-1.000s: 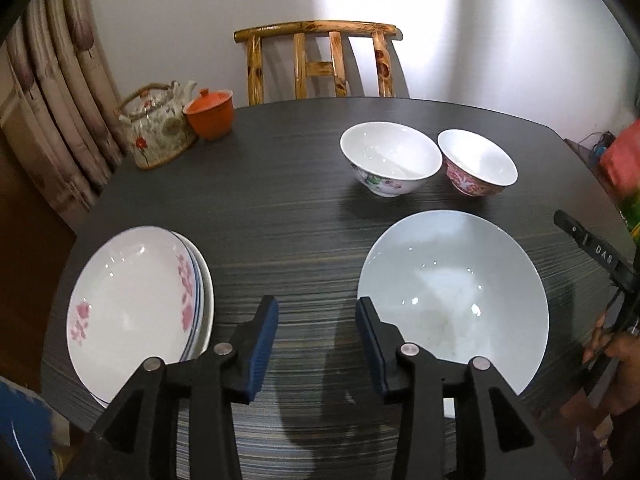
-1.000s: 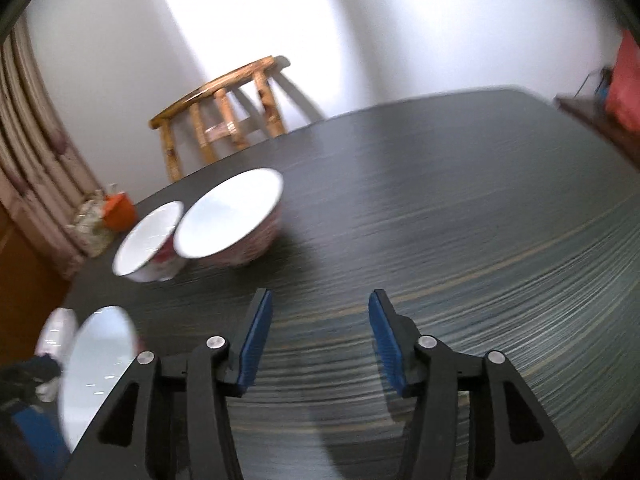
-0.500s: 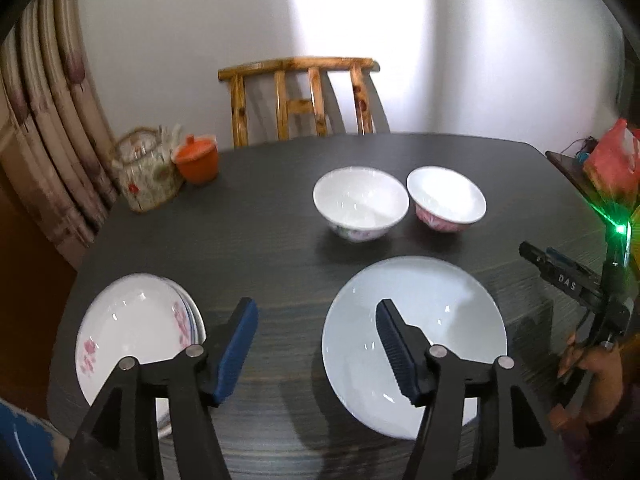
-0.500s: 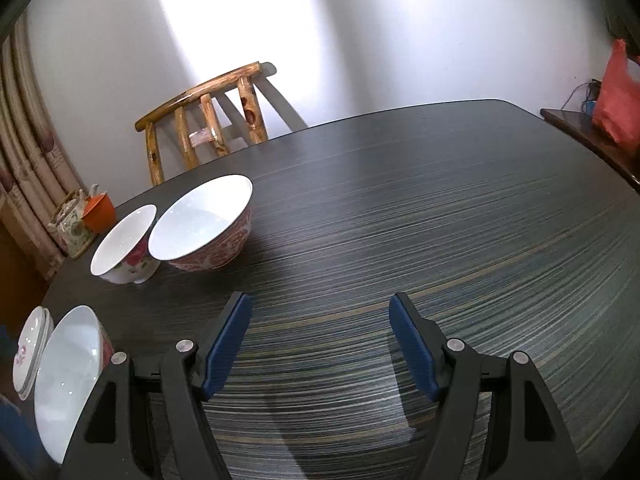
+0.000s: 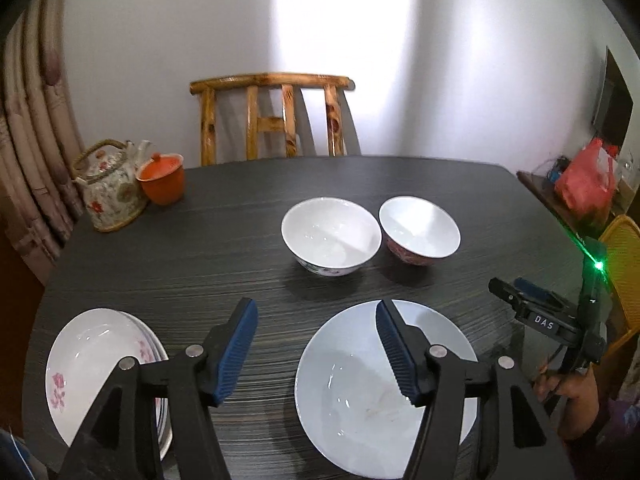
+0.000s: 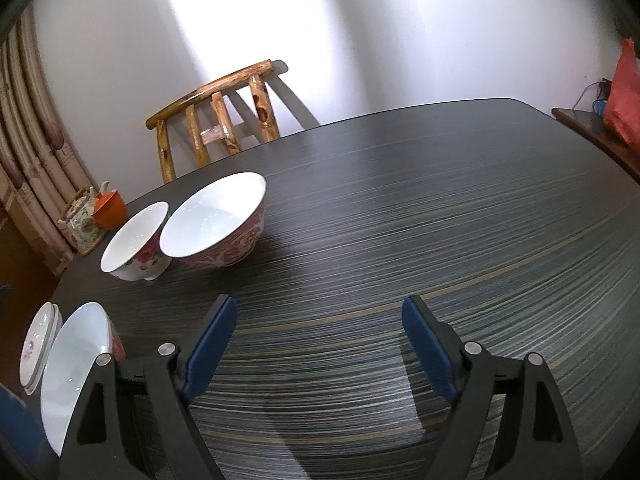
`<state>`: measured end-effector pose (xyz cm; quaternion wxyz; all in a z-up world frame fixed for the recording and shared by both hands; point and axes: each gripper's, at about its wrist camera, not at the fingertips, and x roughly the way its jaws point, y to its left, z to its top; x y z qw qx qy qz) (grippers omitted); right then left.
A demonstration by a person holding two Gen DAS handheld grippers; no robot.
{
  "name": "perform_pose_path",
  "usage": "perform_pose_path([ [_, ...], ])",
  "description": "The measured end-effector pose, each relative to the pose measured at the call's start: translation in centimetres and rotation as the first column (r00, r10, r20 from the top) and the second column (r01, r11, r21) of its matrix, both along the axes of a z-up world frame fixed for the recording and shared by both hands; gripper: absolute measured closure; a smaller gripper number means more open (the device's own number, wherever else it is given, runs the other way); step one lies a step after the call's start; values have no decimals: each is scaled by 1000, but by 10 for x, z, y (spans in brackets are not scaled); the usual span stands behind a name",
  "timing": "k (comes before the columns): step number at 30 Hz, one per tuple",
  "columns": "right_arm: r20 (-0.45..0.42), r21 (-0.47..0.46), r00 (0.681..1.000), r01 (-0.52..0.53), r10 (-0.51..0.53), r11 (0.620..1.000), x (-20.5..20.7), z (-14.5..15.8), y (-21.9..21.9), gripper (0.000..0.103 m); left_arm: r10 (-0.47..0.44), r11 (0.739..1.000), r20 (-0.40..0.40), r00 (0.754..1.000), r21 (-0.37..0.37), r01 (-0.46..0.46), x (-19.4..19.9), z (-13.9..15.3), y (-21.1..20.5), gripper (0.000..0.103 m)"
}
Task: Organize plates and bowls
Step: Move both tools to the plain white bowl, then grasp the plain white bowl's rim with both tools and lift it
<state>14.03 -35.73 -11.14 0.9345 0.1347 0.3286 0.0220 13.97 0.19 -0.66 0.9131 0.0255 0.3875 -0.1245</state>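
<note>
The left claw point(image 5: 316, 344) is hovering above the dark striped surface point(image 5: 224, 264) with its blue pads spread wide apart and gripping nothing. Just below and to the right of it, a large pale plate point(image 5: 360, 400) is lying flat on the surface, its near-left part passing under the right pad. To the left of the claw, a stack of flowered plates point(image 5: 88, 364) is resting by the surface's edge. Ahead of the claw, a white bowl point(image 5: 330, 236) and a red-patterned bowl point(image 5: 418, 230) are standing upright, just beside each other. Further ahead to the left, a teapot point(image 5: 108, 188) and an orange cup point(image 5: 162, 178) are sitting in front of a wooden chair point(image 5: 272, 116).

The right claw point(image 6: 318, 344) is also hanging open and empty over bare surface, pads wide apart. Ahead and to its left, the two bowls are sitting side by side, while the large plate and the stack are showing at its far left.
</note>
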Motion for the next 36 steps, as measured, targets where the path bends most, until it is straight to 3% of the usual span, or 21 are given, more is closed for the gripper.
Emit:
perform_pose_path([
  [2, -1, 9, 1000, -19, 19, 1000, 0, 0, 1, 23, -19, 1000, -19, 1000, 22, 19, 10, -1, -3, 40],
  [7, -48, 42, 995, -87, 89, 995, 7, -4, 5, 44, -62, 996, -63, 996, 64, 66, 37, 0, -8, 40],
  [11, -114, 209, 973, -173, 200, 962, 18, 9, 8, 49, -80, 995, -124, 989, 42, 86, 64, -1, -7, 40],
  [16, -120, 443, 918, -290, 377, 848, 37, 55, 33, 49, -89, 996, -231, 969, -13, 88, 99, -13, -5, 40],
  [19, -155, 623, 884, -258, 440, 738, 61, 55, 49, 49, -96, 995, -269, 958, -47, 86, 116, -17, -3, 40],
  [20, -170, 650, 881, -237, 442, 722, 68, 52, 54, 49, -99, 995, -278, 955, -54, 87, 123, -18, -3, 40],
  [22, -208, 670, 877, -196, 434, 716, 81, 46, 63, 49, -88, 996, -281, 956, -31, 83, 131, -19, -4, 40],
  [32, -304, 672, 867, -98, 394, 734, 117, 27, 100, 49, -109, 992, -370, 923, -106, 74, 167, -40, 8, 40],
  [36, -337, 653, 867, -66, 368, 754, 123, 20, 102, 58, -124, 988, -404, 906, -134, 76, 173, -53, 7, 40],
])
